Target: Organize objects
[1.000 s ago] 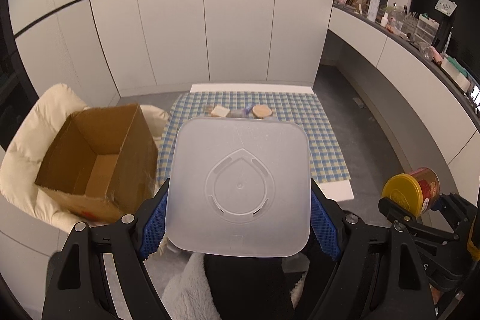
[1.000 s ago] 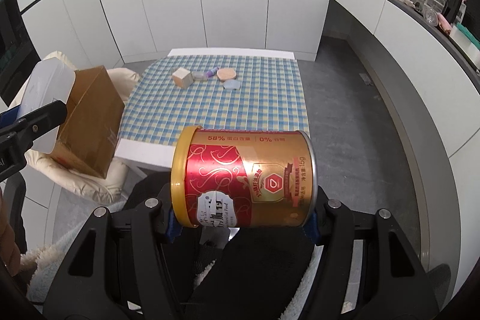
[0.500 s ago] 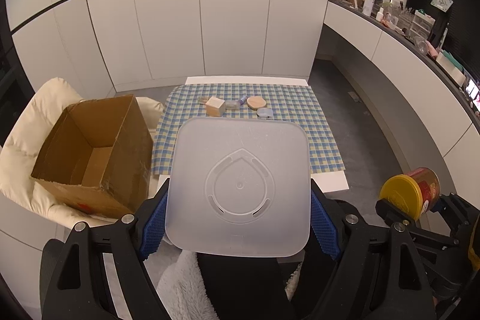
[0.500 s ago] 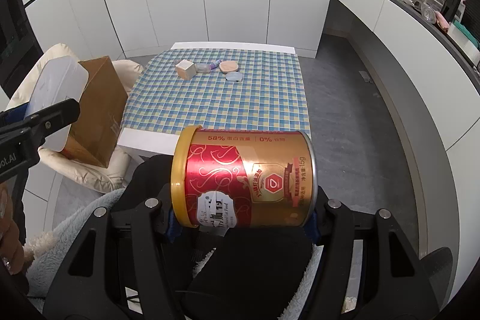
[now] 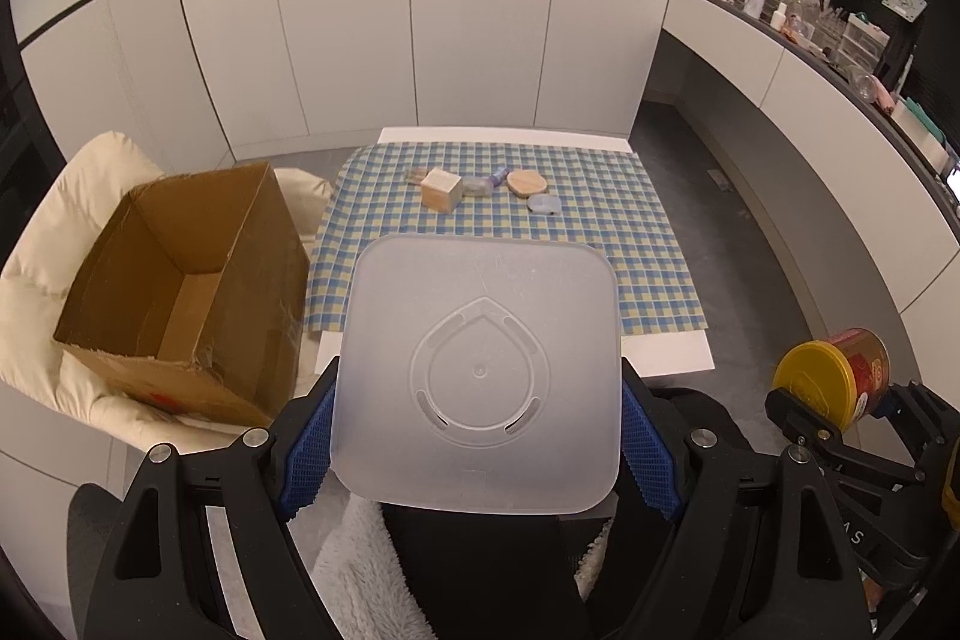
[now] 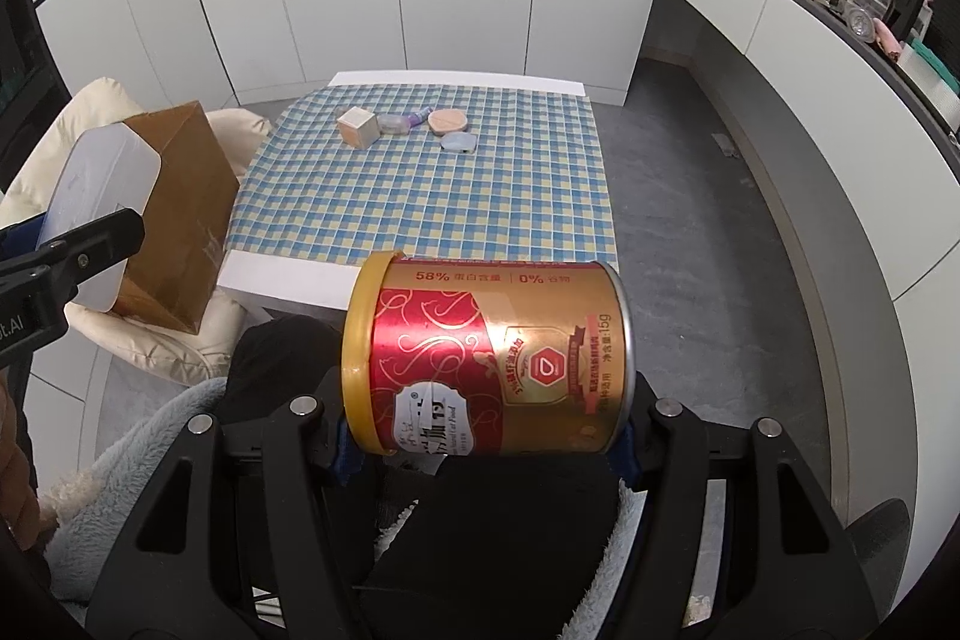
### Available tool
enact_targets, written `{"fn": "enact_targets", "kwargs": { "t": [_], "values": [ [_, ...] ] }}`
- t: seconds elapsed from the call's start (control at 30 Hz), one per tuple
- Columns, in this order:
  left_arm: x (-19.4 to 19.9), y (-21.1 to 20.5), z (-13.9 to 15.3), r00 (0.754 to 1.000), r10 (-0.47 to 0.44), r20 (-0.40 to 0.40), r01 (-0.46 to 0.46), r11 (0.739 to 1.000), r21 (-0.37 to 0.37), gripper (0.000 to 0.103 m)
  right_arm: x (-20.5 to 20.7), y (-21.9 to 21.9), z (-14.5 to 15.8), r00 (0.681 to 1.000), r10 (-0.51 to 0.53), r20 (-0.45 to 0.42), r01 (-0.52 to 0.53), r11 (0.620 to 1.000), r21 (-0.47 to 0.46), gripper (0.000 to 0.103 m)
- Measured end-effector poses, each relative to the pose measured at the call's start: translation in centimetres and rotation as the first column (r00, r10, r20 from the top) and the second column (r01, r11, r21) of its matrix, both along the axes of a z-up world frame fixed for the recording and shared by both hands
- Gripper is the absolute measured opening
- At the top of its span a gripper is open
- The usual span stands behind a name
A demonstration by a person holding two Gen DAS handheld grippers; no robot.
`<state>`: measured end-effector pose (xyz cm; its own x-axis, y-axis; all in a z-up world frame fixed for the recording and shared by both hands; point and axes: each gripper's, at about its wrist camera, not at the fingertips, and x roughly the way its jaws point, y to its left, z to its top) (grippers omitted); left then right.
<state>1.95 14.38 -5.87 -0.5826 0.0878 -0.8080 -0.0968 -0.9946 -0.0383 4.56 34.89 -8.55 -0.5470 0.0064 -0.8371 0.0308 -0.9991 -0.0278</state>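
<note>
A: Two hand-held grippers, each gripping something. What does the left hand-held gripper [image 5: 477, 436] hold?

B: Its blue-padded jaws press on both sides of a translucent white square plastic container [image 5: 480, 376], whose base, with a teardrop-shaped ridge moulded in it, faces the camera.

A: And the right hand-held gripper [image 6: 483, 436]?

B: It is clamped on the two ends of a red and gold cylindrical tin with a yellow lid [image 6: 489, 361], lying sideways between the jaws, lid to the left.

A: Where do they sit in the room?

B: Both are in the air above the lap of a person in dark trousers and a fleecy garment [image 5: 360, 568], short of the near edge of a low white counter [image 6: 288, 280] covered with a blue and yellow checked cloth [image 6: 432, 196].

A: What lies on the cloth?

B: Near the far end, close together: a pale wooden cube [image 5: 441, 189], a round tan disc [image 5: 527, 182], a small blue-grey case [image 5: 544, 204], a small purple item, too small to identify.

A: Anything beside the counter?

B: An open brown cardboard box [image 5: 180, 292] rests on a cream padded chair [image 5: 36, 280] to the left.
</note>
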Motion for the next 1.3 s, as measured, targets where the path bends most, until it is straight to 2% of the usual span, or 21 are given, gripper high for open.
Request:
{"fn": "enact_targets", "kwargs": {
  "t": [0.27,0.7,1.07,1.3],
  "values": [
    [-0.3,-2.9,-1.4,0.998,0.056,0.028,-0.056,0.998,0.009,0.082,-1.3,-2.5,-1.3,0.997,0.065,0.031,-0.066,0.998,0.012,0.064],
    [1.1,-8.9,-1.6,0.981,0.193,0.026,-0.193,0.981,0.015,0.082,-2.3,-8.7,-1.5,0.975,0.219,0.035,-0.22,0.975,0.016,0.064],
    [3.4,-14.3,-1.6,0.944,0.328,0.033,-0.328,0.944,0.018,0.082,-2.6,-14.3,-1.7,0.934,0.356,0.035,-0.357,0.934,0.017,0.064],
    [5.0,-17.5,-1.7,0.913,0.406,0.047,-0.407,0.913,0.02,0.082,-2.2,-18.1,-1.9,0.895,0.445,0.04,-0.446,0.895,0.02,0.064]
  ]
}}
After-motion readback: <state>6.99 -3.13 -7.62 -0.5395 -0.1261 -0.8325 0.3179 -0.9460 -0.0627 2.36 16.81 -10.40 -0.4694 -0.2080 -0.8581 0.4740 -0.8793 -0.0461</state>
